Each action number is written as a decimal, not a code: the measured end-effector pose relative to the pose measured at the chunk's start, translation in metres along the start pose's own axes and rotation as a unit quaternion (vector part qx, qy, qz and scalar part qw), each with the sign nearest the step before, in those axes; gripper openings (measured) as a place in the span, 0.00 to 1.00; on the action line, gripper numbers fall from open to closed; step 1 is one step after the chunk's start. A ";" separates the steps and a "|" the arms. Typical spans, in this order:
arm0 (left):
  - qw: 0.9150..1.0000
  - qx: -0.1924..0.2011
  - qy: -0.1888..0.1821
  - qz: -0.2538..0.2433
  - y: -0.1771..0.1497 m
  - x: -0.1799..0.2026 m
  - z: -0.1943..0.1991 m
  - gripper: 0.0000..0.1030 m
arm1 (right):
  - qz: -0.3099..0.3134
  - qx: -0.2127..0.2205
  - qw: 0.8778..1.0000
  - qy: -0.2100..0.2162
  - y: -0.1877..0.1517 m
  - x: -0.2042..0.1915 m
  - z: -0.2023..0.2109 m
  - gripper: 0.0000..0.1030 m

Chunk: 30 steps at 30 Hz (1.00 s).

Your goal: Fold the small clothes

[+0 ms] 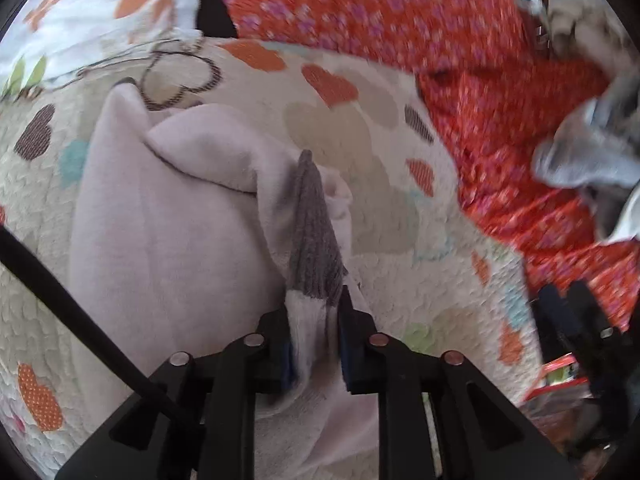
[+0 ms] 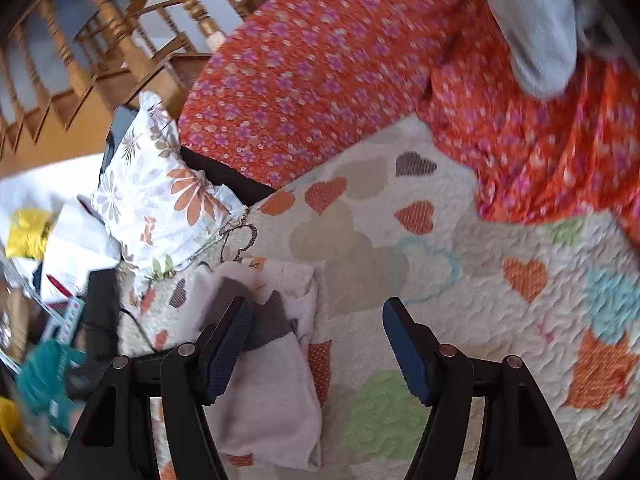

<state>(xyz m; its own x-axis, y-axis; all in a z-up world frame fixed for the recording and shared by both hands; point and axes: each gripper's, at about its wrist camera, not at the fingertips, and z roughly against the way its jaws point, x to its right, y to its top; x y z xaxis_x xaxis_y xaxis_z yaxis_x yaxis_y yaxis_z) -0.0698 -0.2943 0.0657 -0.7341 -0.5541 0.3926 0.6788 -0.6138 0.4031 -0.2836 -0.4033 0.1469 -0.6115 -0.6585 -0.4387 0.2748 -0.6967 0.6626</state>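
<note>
A cream quilt [image 2: 460, 312] patterned with hearts in orange, brown, beige, teal and green covers the soft surface and fills the lower half of both views. Across the top of both frames a red cloth [image 2: 320, 64] with small purple flowers is draped over a raised bulk. A white pillow [image 2: 160, 204] printed with orange and grey flowers sits at the left of the right wrist view, with wooden stair balusters [image 2: 100, 28] behind it in the upper left and blurred clutter along the left edge. In the left wrist view, the left gripper [image 1: 316, 344] at bottom centre has its pads pinched on a white sock [image 1: 316, 264] with a grey toe, which stands up over a pale pink garment [image 1: 168, 220] spread on the quilt at centre left. The right gripper [image 2: 316, 352] at the bottom of its own view has its fingers spread with nothing between them. A light grey sock [image 2: 532, 28] lies blurred on the red cloth, upper right.
</note>
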 end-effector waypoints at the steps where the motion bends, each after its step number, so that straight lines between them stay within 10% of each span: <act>1: 1.000 -0.001 0.003 0.000 -0.001 0.002 -0.001 0.24 | -0.006 -0.004 1.000 0.003 0.000 0.002 -0.002 0.72; 6: 0.997 0.008 -0.062 0.035 -0.014 -0.014 0.034 0.55 | 0.011 -0.020 1.000 0.007 -0.006 -0.007 -0.011 0.72; 11: 0.998 0.057 -0.004 0.019 -0.035 -0.047 0.089 0.67 | 0.059 -0.037 0.997 0.028 -0.023 -0.037 -0.023 0.72; 14: 0.994 0.083 0.046 0.051 -0.048 -0.090 0.112 0.68 | 0.083 -0.051 0.994 0.051 -0.037 -0.056 -0.033 0.72; 20: 0.987 0.069 0.031 0.141 -0.067 -0.157 0.106 0.68 | 0.121 -0.059 0.988 0.080 -0.057 -0.086 -0.047 0.72; 30: 0.988 0.065 -0.022 0.136 -0.054 -0.151 0.075 0.69 | 0.131 -0.090 0.987 0.017 -0.064 -0.085 -0.109 0.71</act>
<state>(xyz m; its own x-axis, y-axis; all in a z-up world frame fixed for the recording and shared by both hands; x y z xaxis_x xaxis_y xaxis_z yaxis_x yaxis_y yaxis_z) 0.0059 -0.1350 0.0469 -0.5240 -0.6623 0.5355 0.8499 -0.3656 0.3795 -0.1686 -0.3339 0.0754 -0.4786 -0.8293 -0.2885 0.5488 -0.5390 0.6389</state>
